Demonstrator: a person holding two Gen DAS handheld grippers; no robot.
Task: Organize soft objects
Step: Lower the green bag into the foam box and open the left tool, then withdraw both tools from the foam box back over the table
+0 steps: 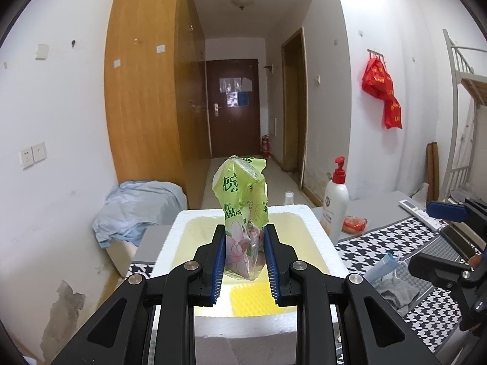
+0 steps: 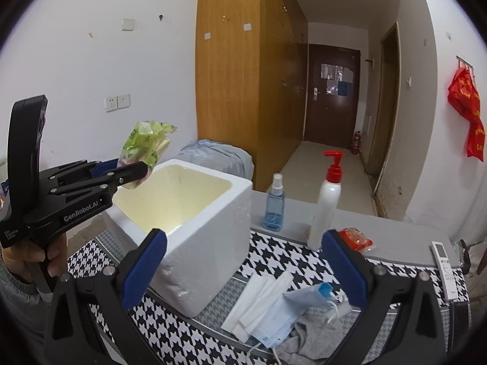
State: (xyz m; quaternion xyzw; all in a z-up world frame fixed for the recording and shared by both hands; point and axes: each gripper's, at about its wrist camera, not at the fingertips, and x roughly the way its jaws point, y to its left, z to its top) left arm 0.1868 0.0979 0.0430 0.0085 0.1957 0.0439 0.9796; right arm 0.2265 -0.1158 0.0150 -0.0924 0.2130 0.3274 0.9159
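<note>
Left gripper [image 1: 245, 255] pinches a green plastic packet [image 1: 243, 206] upright between its blue pads, held over the open white foam box [image 2: 194, 243] at the table's left. Right gripper [image 2: 243, 261] empty, fingers spread wide, near the blue face mask [image 2: 274, 325], white tissue packs [image 2: 258, 298] and grey cloth [image 2: 313, 337] on the houndstooth mat [image 2: 289, 258].

**Bag over the box, my jaws wide**

My right gripper [image 2: 243, 261] stands wide apart with nothing between its pads. Just ahead and below lie a blue face mask [image 2: 274, 319] and white tissues [image 2: 258, 298]. To my left, the left gripper [image 2: 143, 167] clamps a green plastic bag [image 2: 146, 143] above the foam box [image 2: 194, 243].
</note>
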